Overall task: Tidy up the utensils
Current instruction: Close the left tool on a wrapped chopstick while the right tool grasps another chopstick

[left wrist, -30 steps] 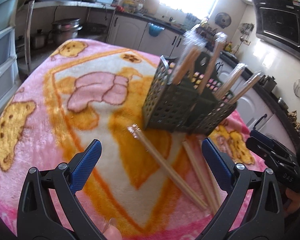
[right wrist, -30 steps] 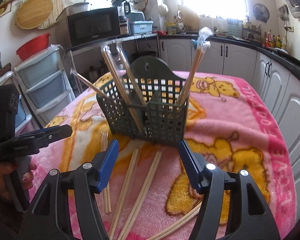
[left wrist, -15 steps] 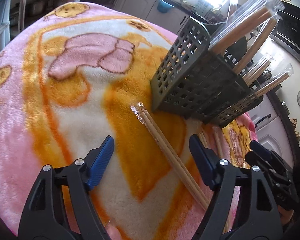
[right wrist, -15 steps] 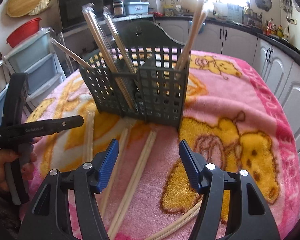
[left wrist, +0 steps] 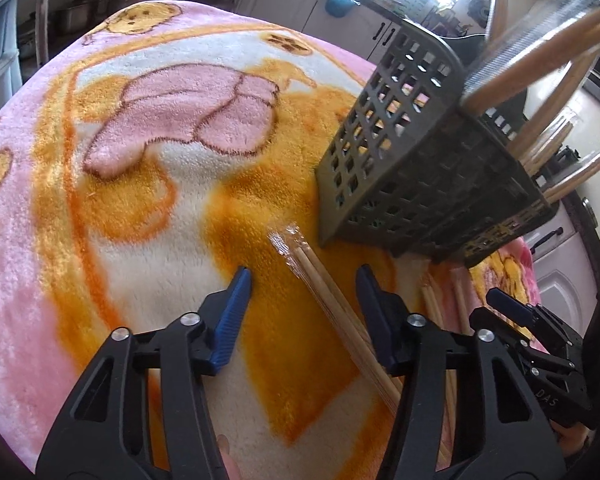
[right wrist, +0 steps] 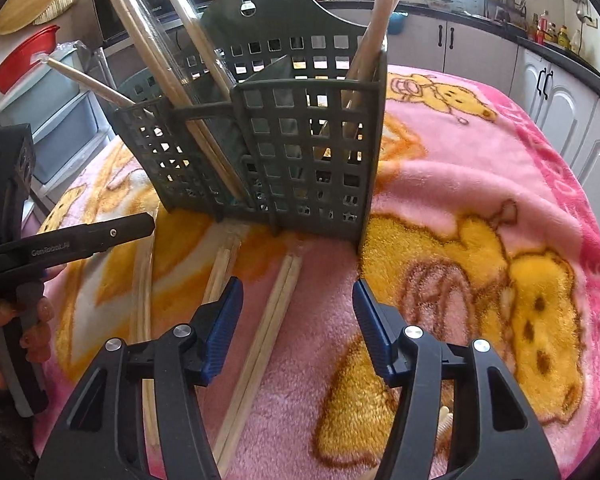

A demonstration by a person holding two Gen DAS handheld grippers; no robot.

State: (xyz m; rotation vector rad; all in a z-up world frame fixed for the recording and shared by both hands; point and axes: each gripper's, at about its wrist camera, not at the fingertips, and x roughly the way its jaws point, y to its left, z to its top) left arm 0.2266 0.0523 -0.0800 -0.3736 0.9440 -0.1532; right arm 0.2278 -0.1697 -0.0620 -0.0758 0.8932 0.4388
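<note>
Blanket: pink and orange cartoon blanket [left wrist: 148,184] covers the table under everything, with a pink shape far left in the left wrist view and yellow bears on the right in the right wrist view.
Left gripper: left gripper [left wrist: 303,278] hangs low over the blanket with its blue-padded fingers [left wrist: 230,316] spread wide and nothing between them but cloth and chopsticks lying flat.
Wrapped pair: wrapped chopstick pair [left wrist: 332,304] lies on the blanket, its clear wrapper end far, running near and rightward between the left fingers, close to the right-hand one.
Loose pairs: in the right wrist view, three pairs lie side by side near the holder's front; the middle-right pair [right wrist: 272,320] runs between the right gripper's fingers.
Holder: dark grey lattice utensil holder [right wrist: 292,152] stands upright on the blanket, far of both grippers, divided into compartments.
Stored chopsticks: several wrapped chopsticks [right wrist: 156,64] lean left out of the left compartment; others [right wrist: 374,20] stand in the right compartment.
Right gripper: right gripper [right wrist: 298,300] is open wide, its fingers [right wrist: 374,328] holding nothing, just above the blanket near the holder.
</note>
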